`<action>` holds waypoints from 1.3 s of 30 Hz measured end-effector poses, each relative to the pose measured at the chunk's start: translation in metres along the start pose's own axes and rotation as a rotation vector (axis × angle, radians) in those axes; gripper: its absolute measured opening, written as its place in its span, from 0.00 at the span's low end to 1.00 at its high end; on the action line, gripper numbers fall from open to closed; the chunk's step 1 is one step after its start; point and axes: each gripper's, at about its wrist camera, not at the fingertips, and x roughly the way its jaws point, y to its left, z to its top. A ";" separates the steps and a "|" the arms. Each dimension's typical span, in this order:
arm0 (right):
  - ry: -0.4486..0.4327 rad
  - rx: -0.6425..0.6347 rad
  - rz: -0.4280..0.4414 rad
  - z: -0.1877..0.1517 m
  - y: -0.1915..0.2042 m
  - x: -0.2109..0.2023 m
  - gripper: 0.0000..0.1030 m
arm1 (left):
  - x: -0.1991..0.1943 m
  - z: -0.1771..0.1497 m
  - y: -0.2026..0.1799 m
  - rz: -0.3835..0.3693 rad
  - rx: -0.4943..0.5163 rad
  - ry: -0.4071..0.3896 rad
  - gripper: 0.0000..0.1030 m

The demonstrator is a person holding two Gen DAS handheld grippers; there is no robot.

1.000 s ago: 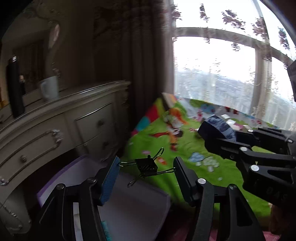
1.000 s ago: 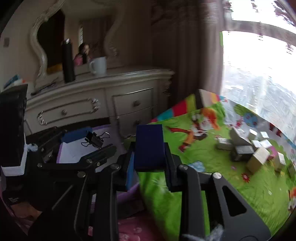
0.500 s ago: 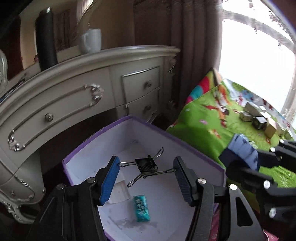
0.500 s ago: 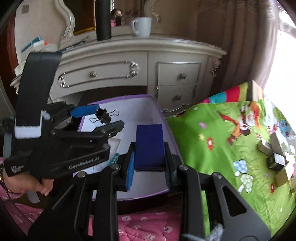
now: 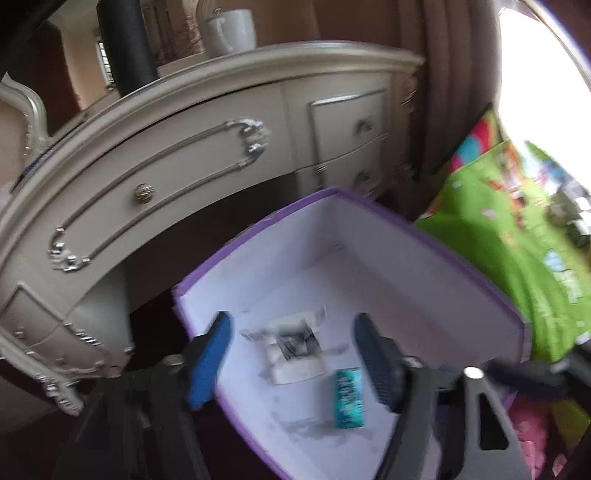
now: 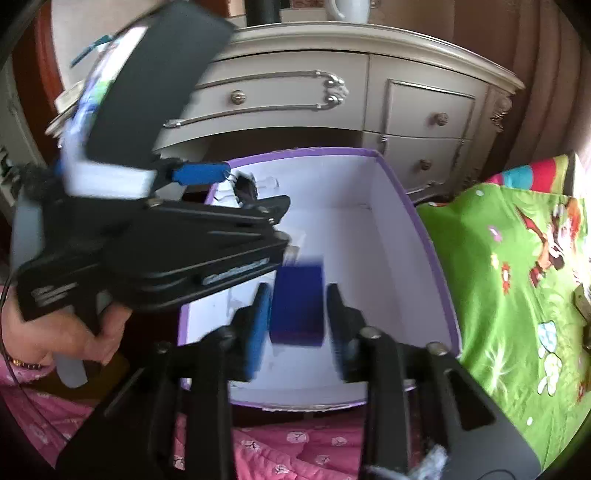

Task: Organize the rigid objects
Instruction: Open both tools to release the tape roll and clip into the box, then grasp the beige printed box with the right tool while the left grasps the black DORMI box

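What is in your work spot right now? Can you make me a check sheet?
Surface: purple box, open, white inside, between a pink quilt and a green play mat.
Job's things: blue block between the right gripper fingers, over the box; binder clip, blurred, between the left gripper fingers, over the box.
Clutter: teal packet and white paper scrap on the box floor.
Grippers: both open, jaws have just been opening, pads press on nothing.
Cables: nothing seen.
Surroundings: cream dresser, white mug, black bottle, curtain.
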 end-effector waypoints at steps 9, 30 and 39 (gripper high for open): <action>-0.124 0.170 -0.153 -0.028 -0.057 -0.049 0.79 | -0.006 0.013 -0.030 -0.189 -0.046 0.055 0.83; -0.225 1.141 -0.611 -0.181 -0.383 -0.173 0.82 | 0.014 0.030 -0.372 -0.539 0.378 -0.014 0.94; 0.041 1.161 -0.871 -0.160 -0.453 -0.126 0.82 | 0.014 0.031 -0.369 -0.569 0.427 0.000 1.00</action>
